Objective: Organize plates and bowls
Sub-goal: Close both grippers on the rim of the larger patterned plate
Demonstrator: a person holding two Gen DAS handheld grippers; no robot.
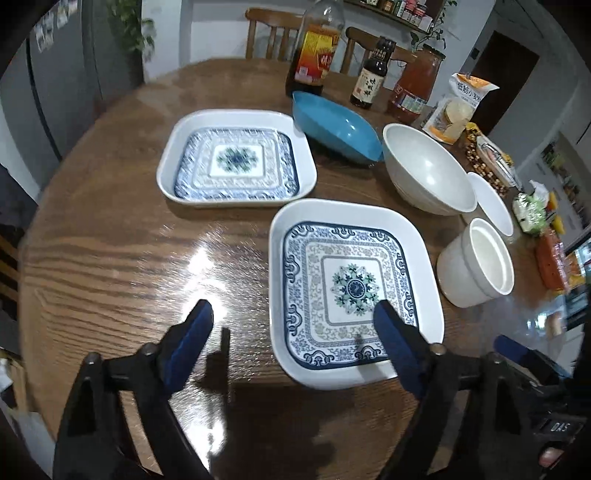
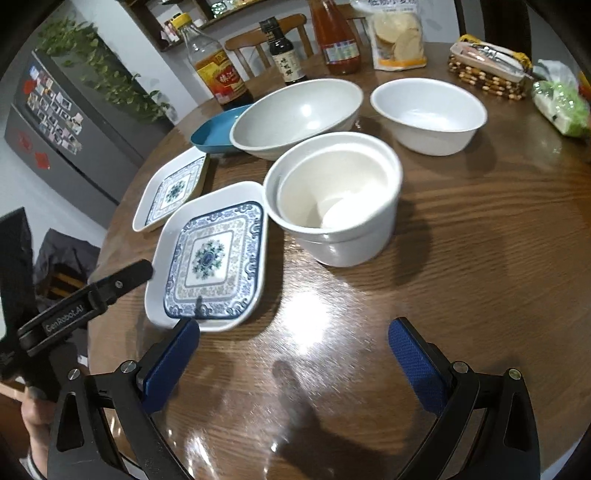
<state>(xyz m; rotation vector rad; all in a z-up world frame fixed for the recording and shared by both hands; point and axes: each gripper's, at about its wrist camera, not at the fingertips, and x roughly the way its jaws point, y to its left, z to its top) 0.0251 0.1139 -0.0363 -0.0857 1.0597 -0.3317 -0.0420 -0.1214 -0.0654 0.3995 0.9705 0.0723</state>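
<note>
- Left gripper hangs over the near edge of the tabletop, jaws wide apart w/ nothing between the pads; its right pad sits over the near square plate, contact can't be told.
- Right gripper also has jaws spread, nothing clamped, bare wood below; left pad just beside the near corner of that same plate.
- Far square plate, same blue pattern, lies flat further back & left, apart from the near one.
- Blue dish behind it, tilted, just beside the big grey bowl.
- White cup stands right of the near plate, touching or nearly so; looks like two nested, a second rim shows inside.
- Small white bowl far right, separate from the rest.
- Back row: sauce bottles, a snack bag, a woven basket.
- Wooden chairs beyond the tabletop, a fridge w/ magnets at far left.
</note>
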